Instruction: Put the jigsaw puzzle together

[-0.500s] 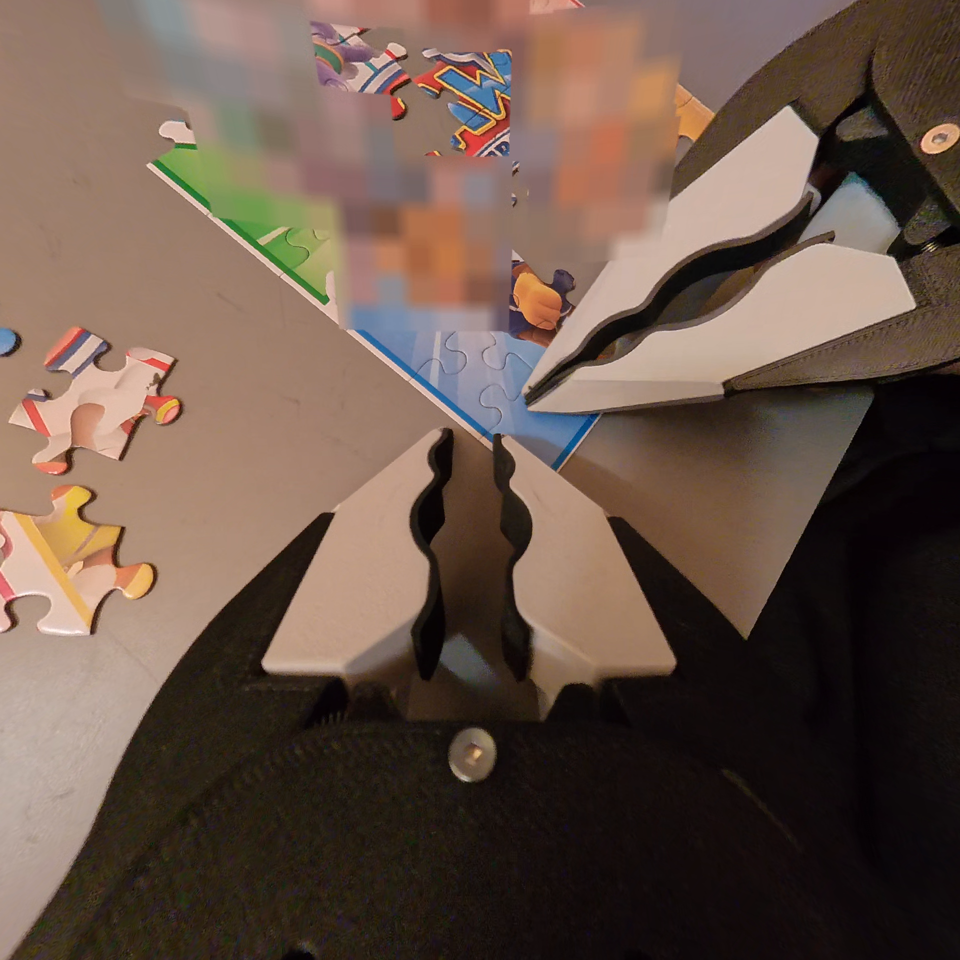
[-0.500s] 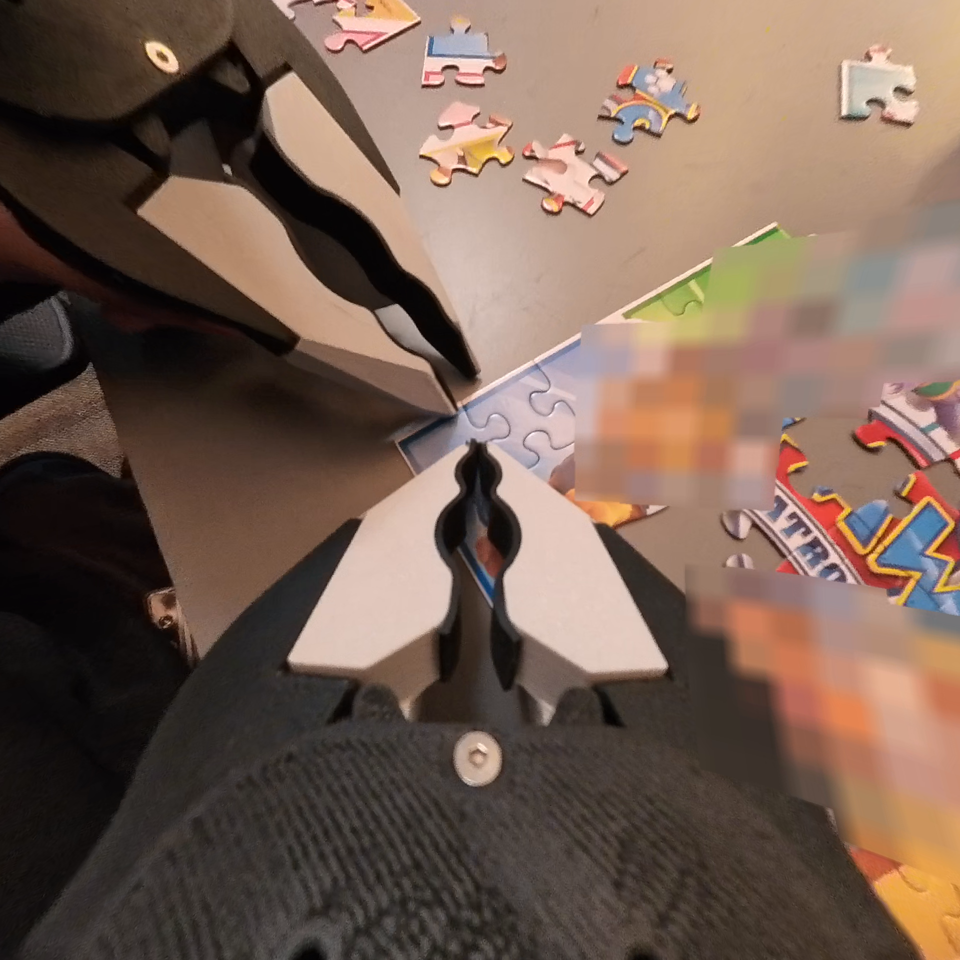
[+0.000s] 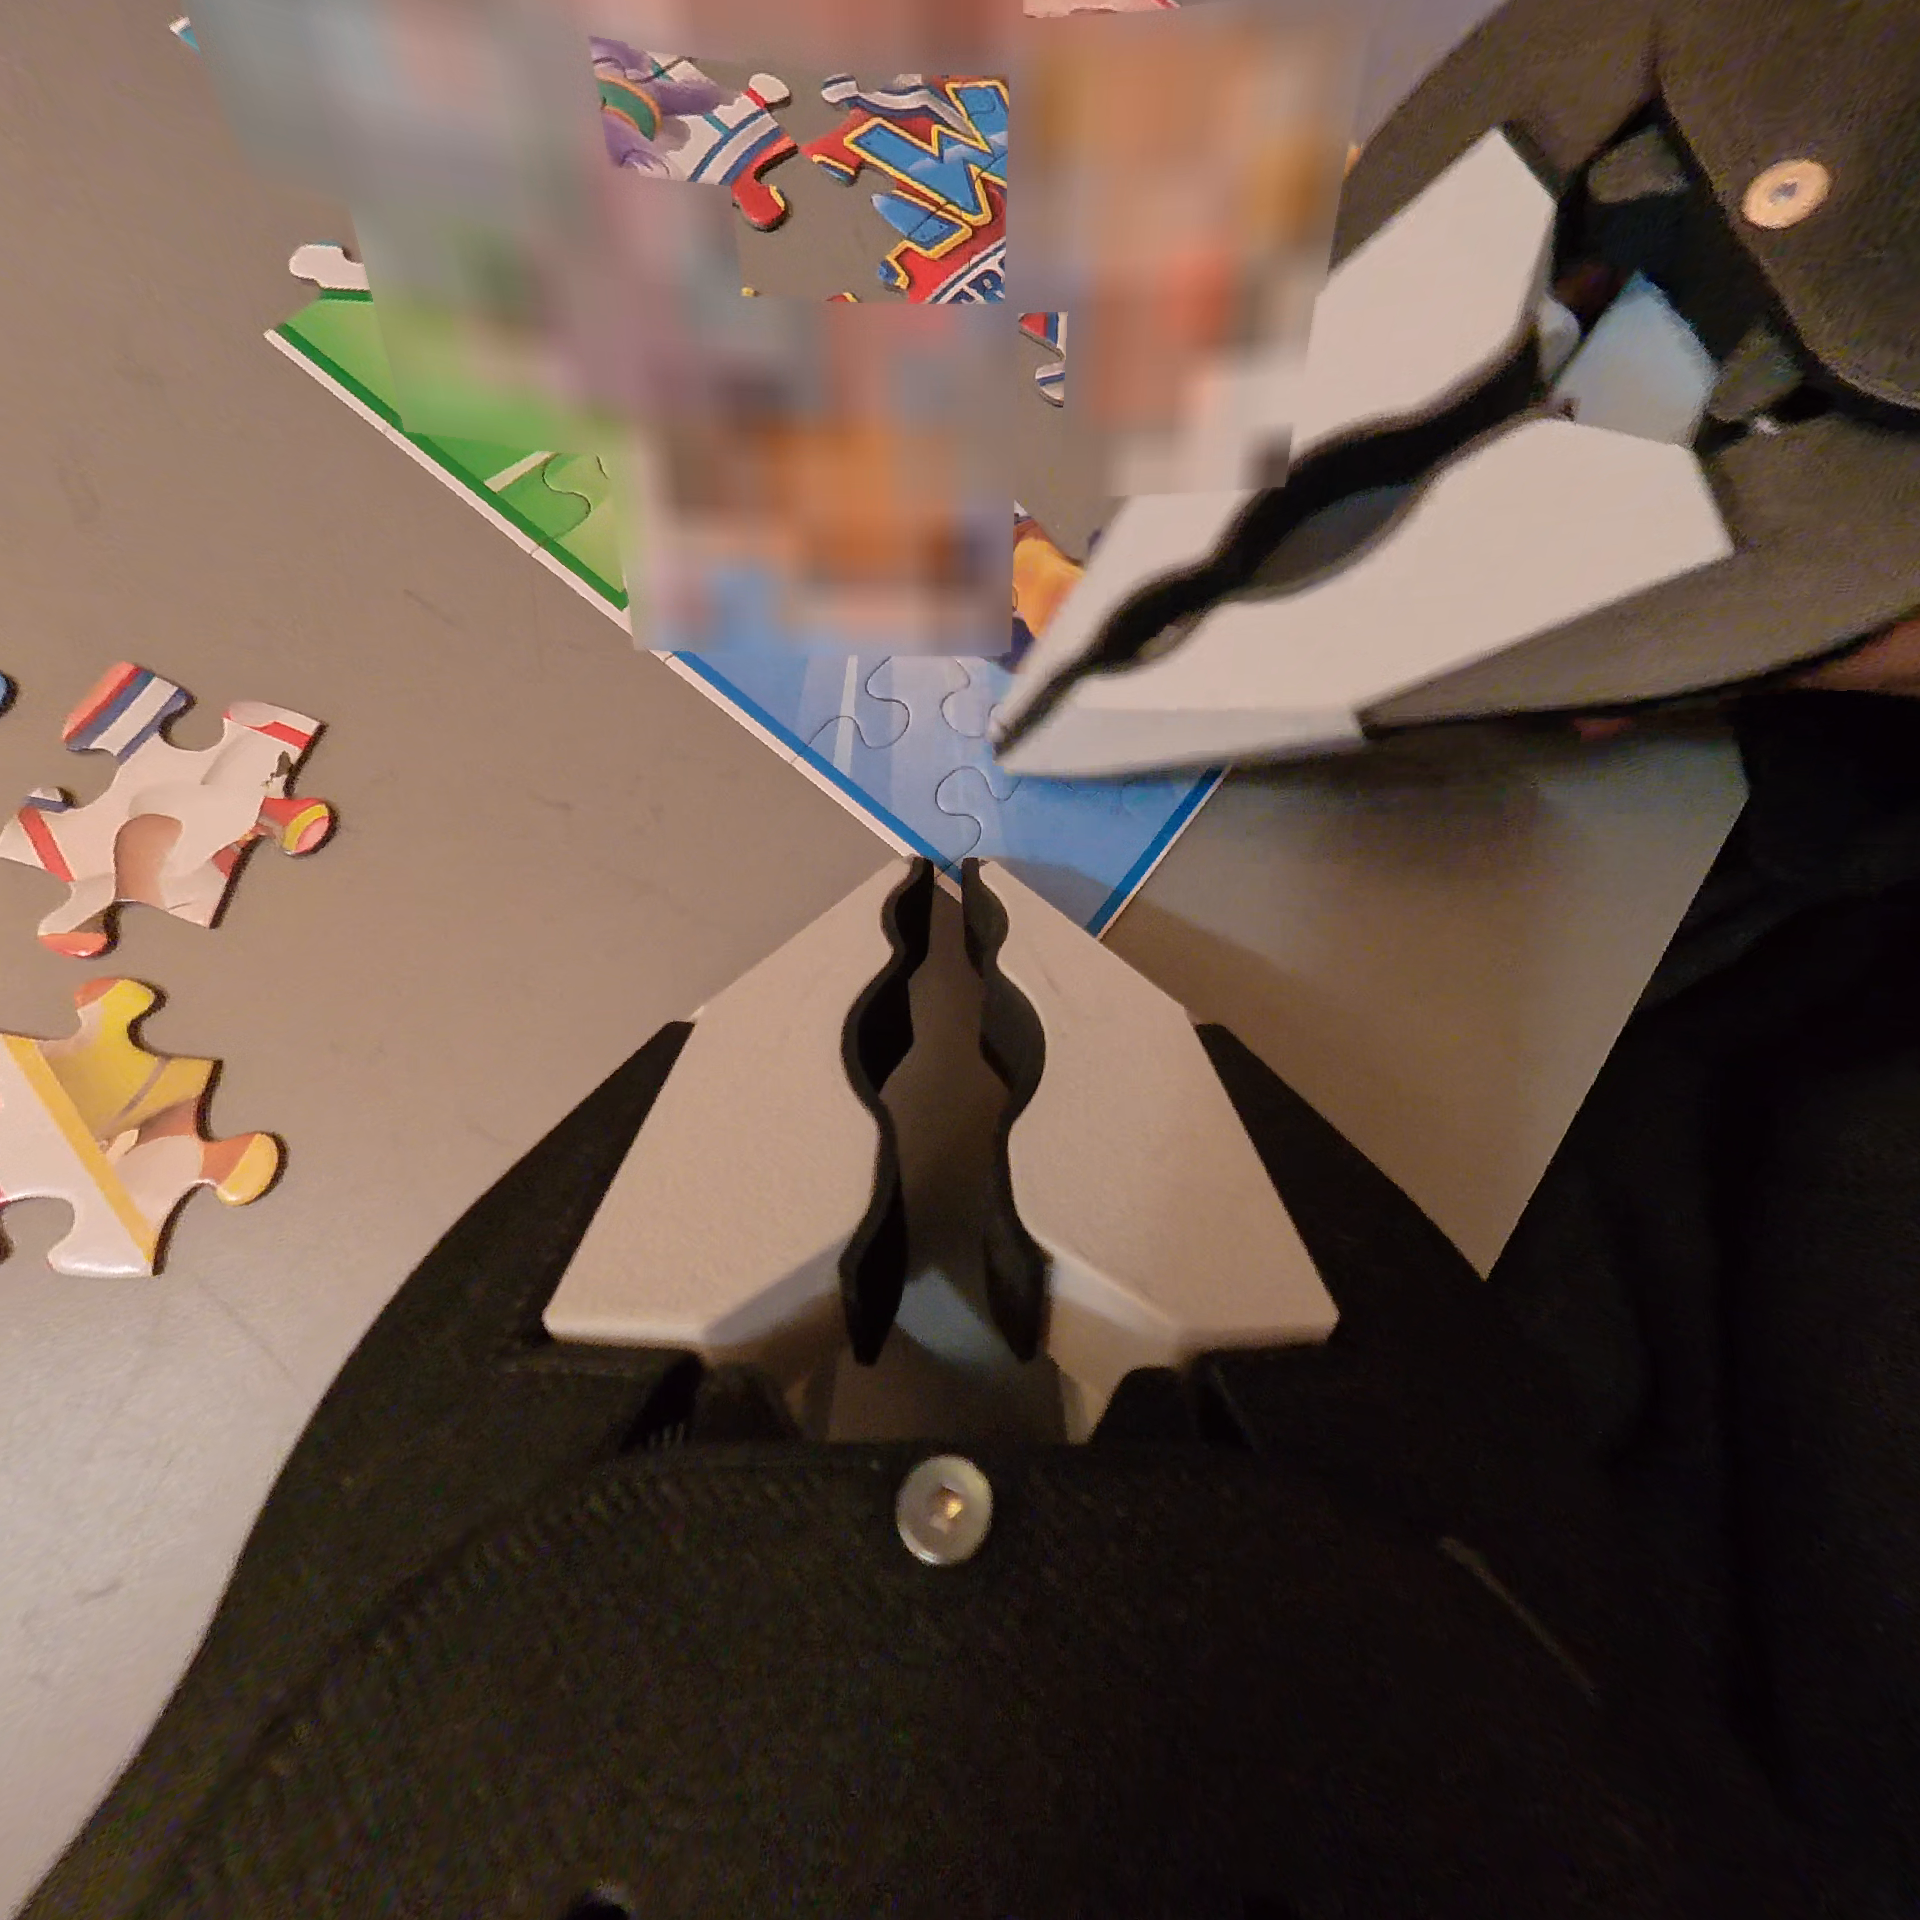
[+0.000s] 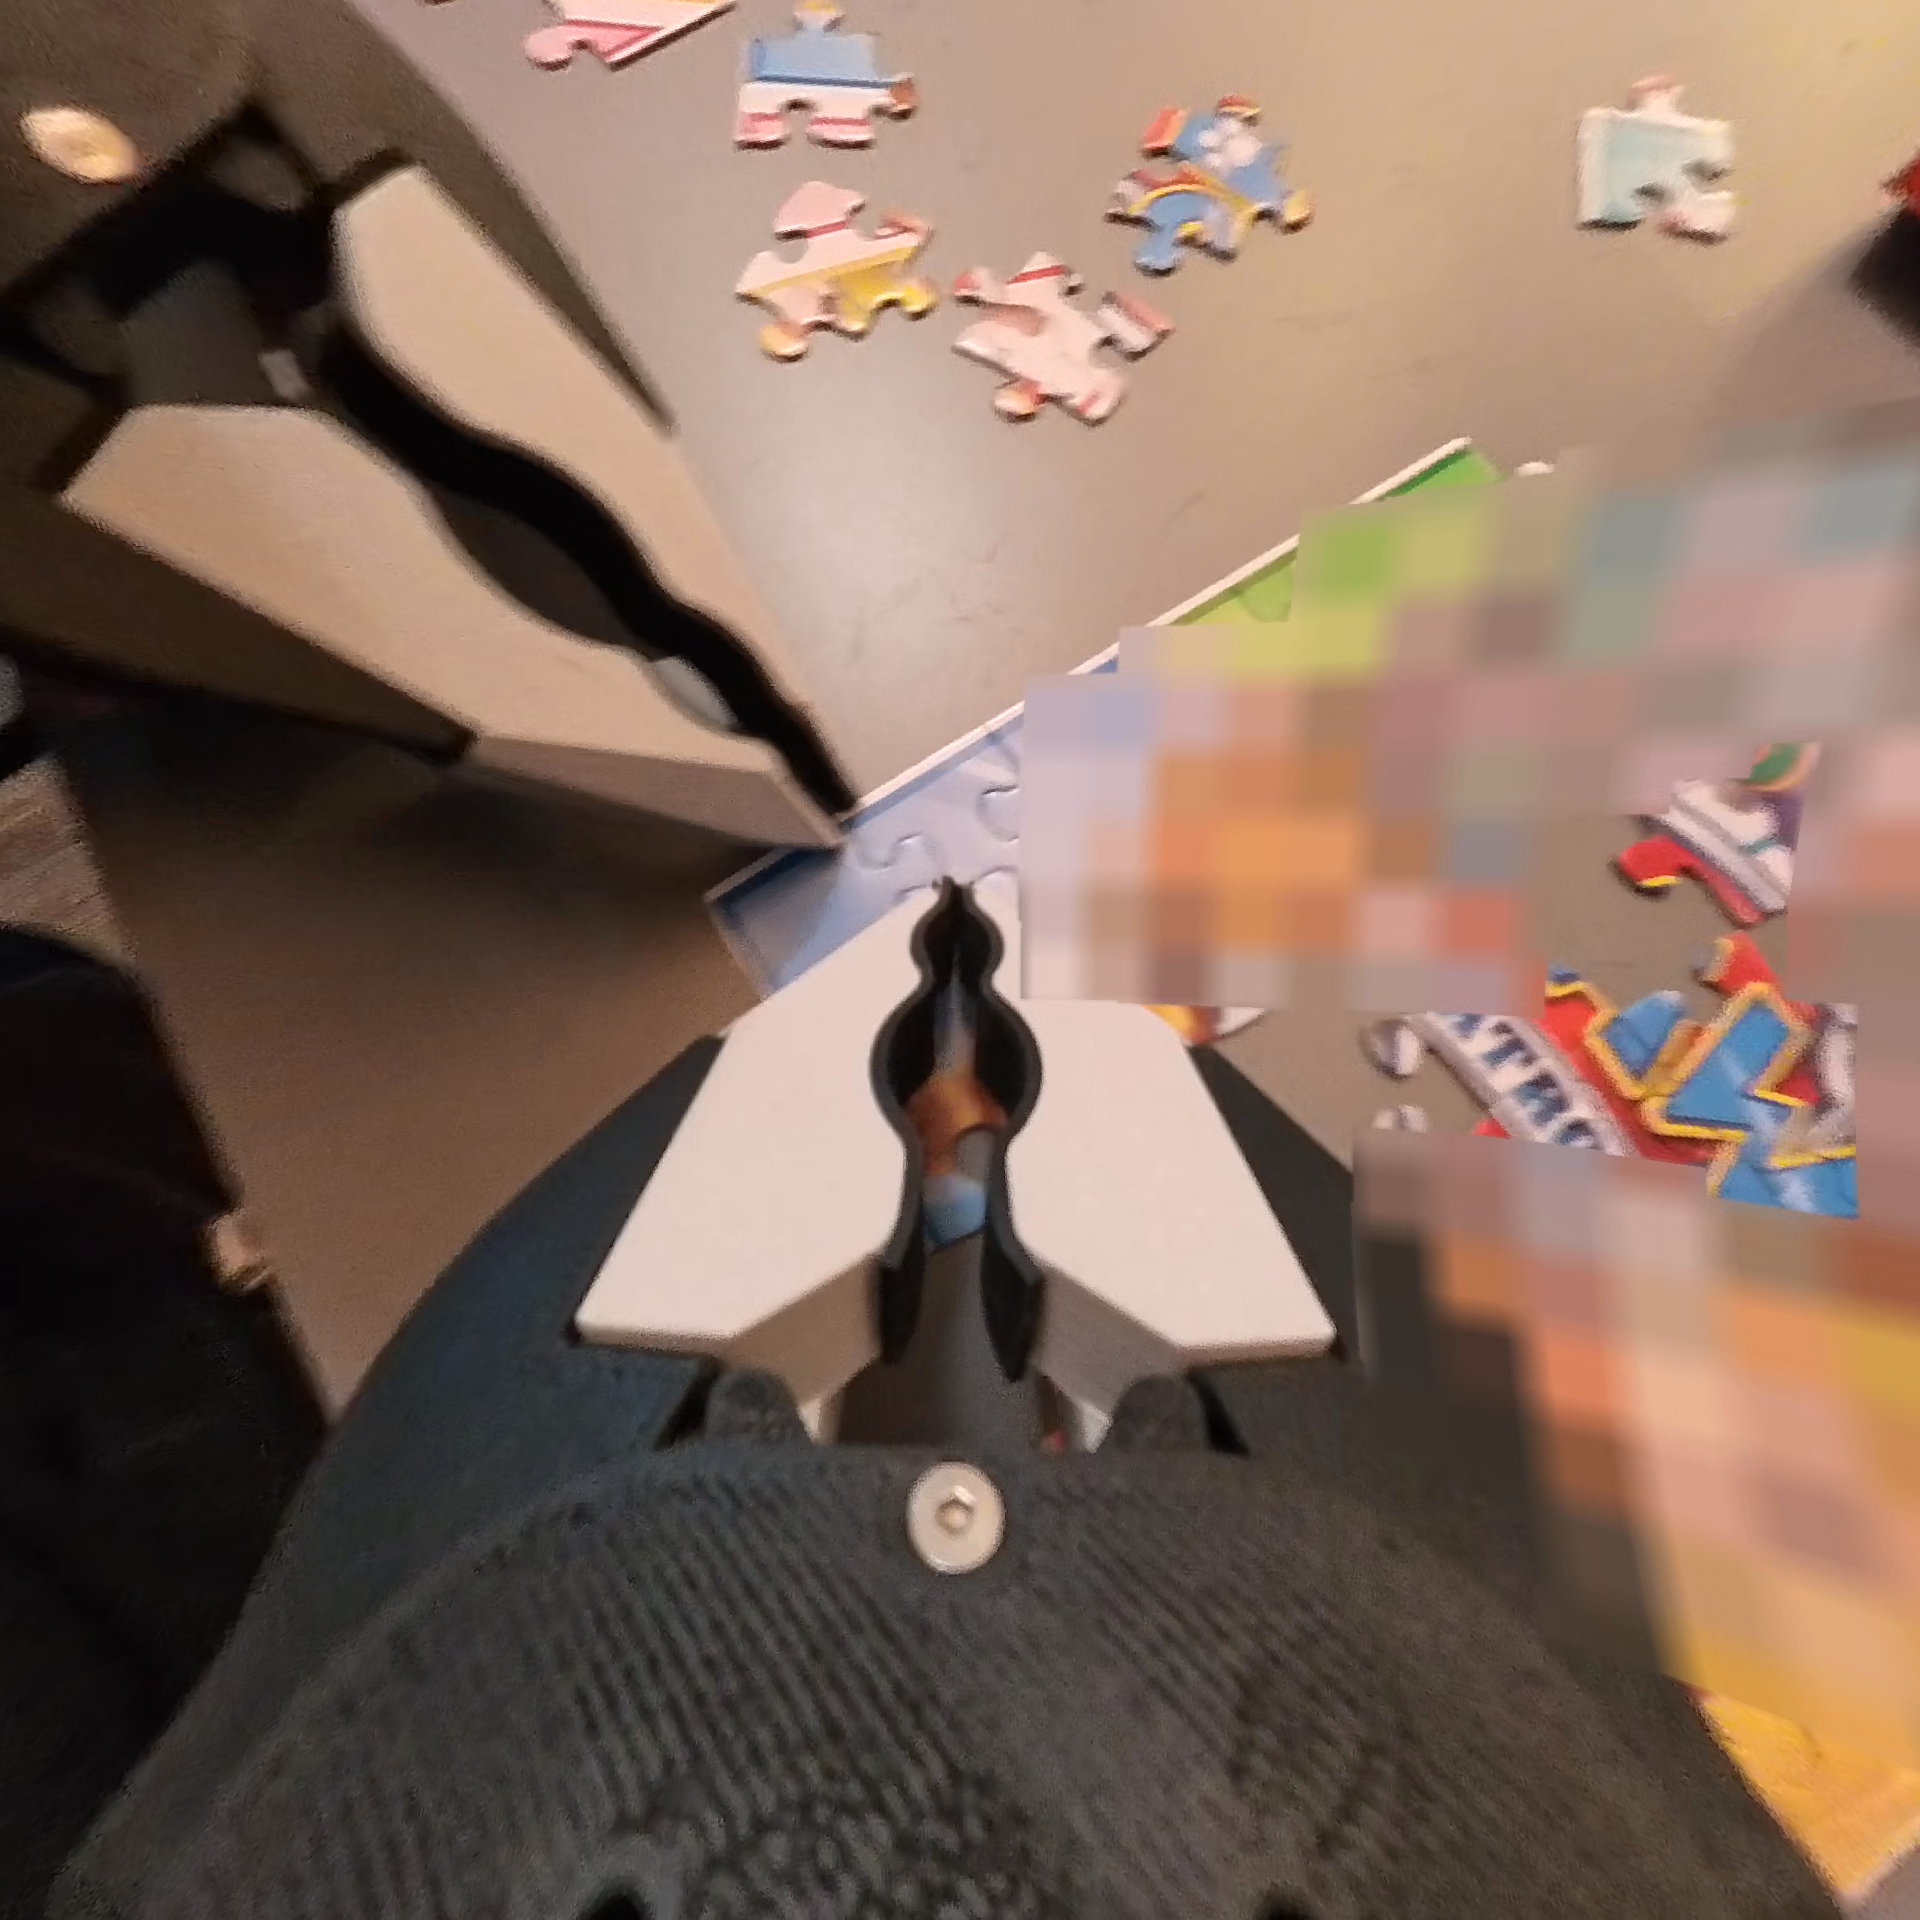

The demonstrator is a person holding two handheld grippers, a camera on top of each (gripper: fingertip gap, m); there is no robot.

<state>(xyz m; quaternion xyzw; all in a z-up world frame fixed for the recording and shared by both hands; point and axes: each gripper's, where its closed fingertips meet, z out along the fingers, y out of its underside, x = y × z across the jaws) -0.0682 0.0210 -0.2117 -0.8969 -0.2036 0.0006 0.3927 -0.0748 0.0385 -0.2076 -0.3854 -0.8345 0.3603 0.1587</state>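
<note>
A partly assembled jigsaw puzzle [image 3: 914, 748] lies on the grey table [image 3: 468, 727]. Its near corner is made of pale blue pieces with a blue border. My left gripper [image 3: 942, 873] has a narrow gap between its tips with nothing in it. The tips sit at the puzzle's border, close to the corner. It also shows in the right wrist view [image 4: 826, 800]. My right gripper [image 4: 948, 888] is shut, tips together, over the blue pieces [image 4: 935, 831]. In the left wrist view its closed tips [image 3: 1003, 732] rest on those pieces, and no piece shows between its pads.
Loose pieces lie left of the puzzle [image 3: 166, 800] [image 3: 114, 1132], and several more show beyond it [image 4: 1060, 338] [image 4: 1205, 187]. Red and blue emblem pieces [image 3: 914, 177] sit inside the puzzle's gap. The table's edge [image 3: 1558, 1039] runs close on the right, dark beyond. Only a small space, under 4 cm, lies between the two pairs of fingers.
My left gripper's jaws have narrowed. My right gripper's closed tips have shifted a little farther onto the blue pieces. The puzzle has not moved.
</note>
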